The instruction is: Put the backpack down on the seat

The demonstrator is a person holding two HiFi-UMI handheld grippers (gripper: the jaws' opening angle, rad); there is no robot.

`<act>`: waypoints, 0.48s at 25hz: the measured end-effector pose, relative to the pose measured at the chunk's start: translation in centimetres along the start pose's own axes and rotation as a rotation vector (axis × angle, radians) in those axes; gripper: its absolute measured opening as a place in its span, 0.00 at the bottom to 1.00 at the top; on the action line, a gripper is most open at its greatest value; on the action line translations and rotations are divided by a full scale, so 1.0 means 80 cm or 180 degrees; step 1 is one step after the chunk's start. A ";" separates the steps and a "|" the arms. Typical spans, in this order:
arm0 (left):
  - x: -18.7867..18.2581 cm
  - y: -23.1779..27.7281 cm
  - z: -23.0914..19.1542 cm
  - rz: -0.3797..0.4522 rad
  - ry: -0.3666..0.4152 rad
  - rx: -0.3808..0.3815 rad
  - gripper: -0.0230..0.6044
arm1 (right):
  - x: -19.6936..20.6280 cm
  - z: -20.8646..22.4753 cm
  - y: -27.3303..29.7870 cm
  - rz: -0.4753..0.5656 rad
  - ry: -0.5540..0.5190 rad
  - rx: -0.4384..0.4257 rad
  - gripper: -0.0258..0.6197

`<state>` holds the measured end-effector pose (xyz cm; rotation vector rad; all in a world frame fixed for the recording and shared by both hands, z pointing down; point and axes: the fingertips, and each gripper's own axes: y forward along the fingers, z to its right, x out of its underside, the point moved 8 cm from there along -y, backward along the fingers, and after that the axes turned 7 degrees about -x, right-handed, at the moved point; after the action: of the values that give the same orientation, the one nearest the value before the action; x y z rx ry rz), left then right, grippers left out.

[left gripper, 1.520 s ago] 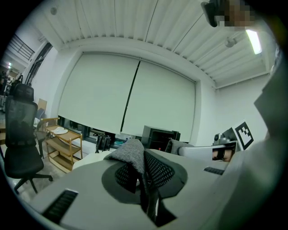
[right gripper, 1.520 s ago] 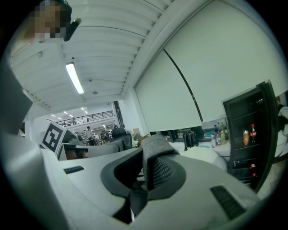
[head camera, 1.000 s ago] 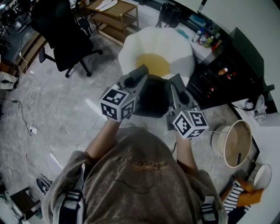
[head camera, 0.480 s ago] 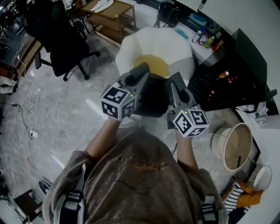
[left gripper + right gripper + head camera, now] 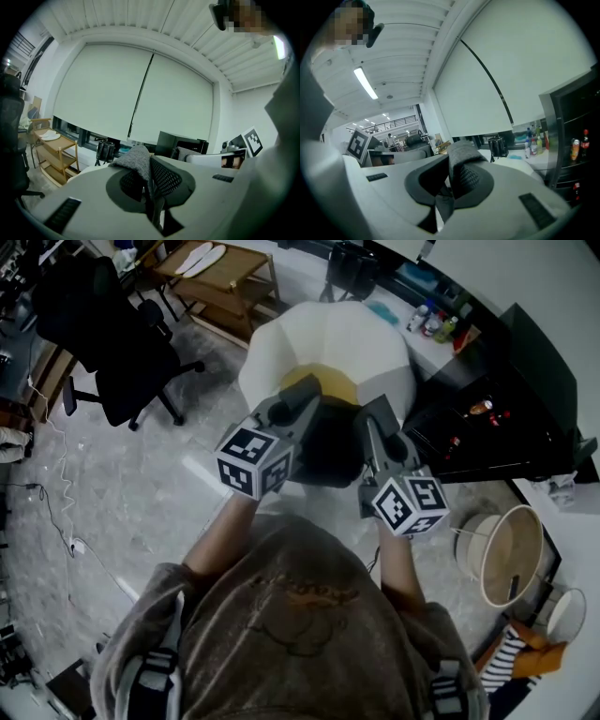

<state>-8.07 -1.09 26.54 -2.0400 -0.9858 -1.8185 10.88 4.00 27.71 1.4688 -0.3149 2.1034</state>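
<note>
- The backpack (image 5: 330,448) shows in the head view as a dark, almost black bundle hung between the two grippers, in front of the person's chest. It is over the near edge of the seat (image 5: 319,329).
- The seat is a white tub armchair with a yellow cushion (image 5: 330,379). The backpack covers the near part of the cushion, and I cannot tell whether it touches the seat.
- The left gripper (image 5: 302,395) is held out ahead of the person, pointing towards the chair and close to level. Its marker cube (image 5: 251,461) sits near the forearm.
- In the left gripper view, the jaws are pinched nearly together on a grey strap (image 5: 135,161) of woven fabric, which bulges up above them.
- The right gripper (image 5: 373,418) lies alongside, at much the same height and tilt. The backpack is between the two grippers.
- In the right gripper view, these jaws are also clamped narrow, on a grey strap loop (image 5: 461,157) that folds over the pads.
- Only the head view shows the seat, the black office chair (image 5: 103,343) and wooden trolley (image 5: 220,277) at left, and the round basket (image 5: 502,554) at right.
- Only the gripper views show the strap's grey weave. The left one also takes in a wide roller blind (image 5: 136,93), and the right one a row of bottles (image 5: 536,143).
</note>
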 end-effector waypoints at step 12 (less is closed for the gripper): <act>-0.043 0.114 -0.081 -0.0138 0.0036 0.0226 0.09 | -0.037 0.070 0.107 0.0049 0.0106 0.0139 0.08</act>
<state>-7.59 -12.79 26.88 -1.9797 -1.0836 -1.7874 11.33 -6.62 28.09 1.4589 -0.2701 2.1571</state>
